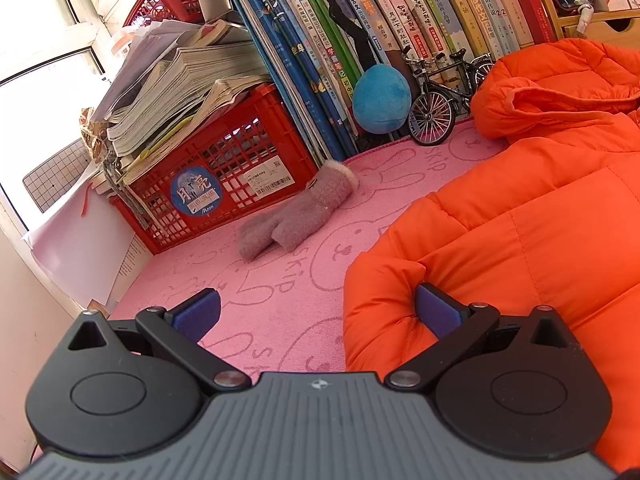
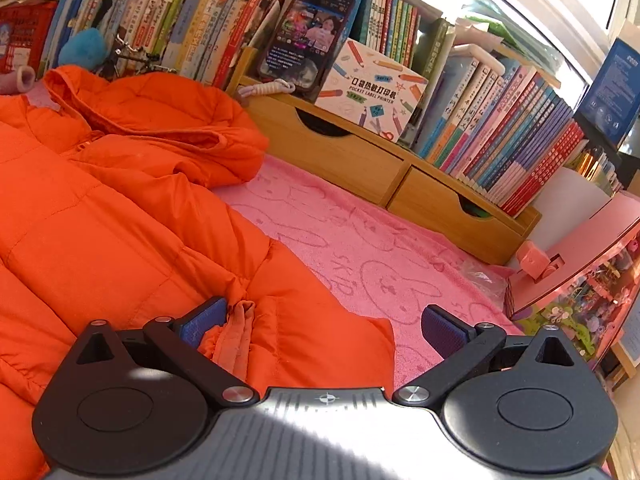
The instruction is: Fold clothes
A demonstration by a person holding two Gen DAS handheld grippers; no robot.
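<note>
Orange puffer jacket (image 1: 540, 208) lies spread on the pink-covered desk (image 1: 280, 280). Left hand-held gripper (image 1: 316, 312) and right hand-held gripper (image 2: 320, 326) both gape, empty, at its side edges. Step judged: pre-grasp; next, close on the sleeve at 9 o'clock in the right view and fold inward.

Daylight is flooding in, blowing out the window (image 1: 36, 60) to white; glare is washing over the right claw's (image 2: 320, 326) housing, and fisheye distortion is bending the book spines (image 2: 520, 148).

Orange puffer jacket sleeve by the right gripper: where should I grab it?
Judging from the right wrist view, grip the orange puffer jacket at the ribbed cuff: it is thinner than the padding and lies between the open right gripper fingers. Come from above.
</note>
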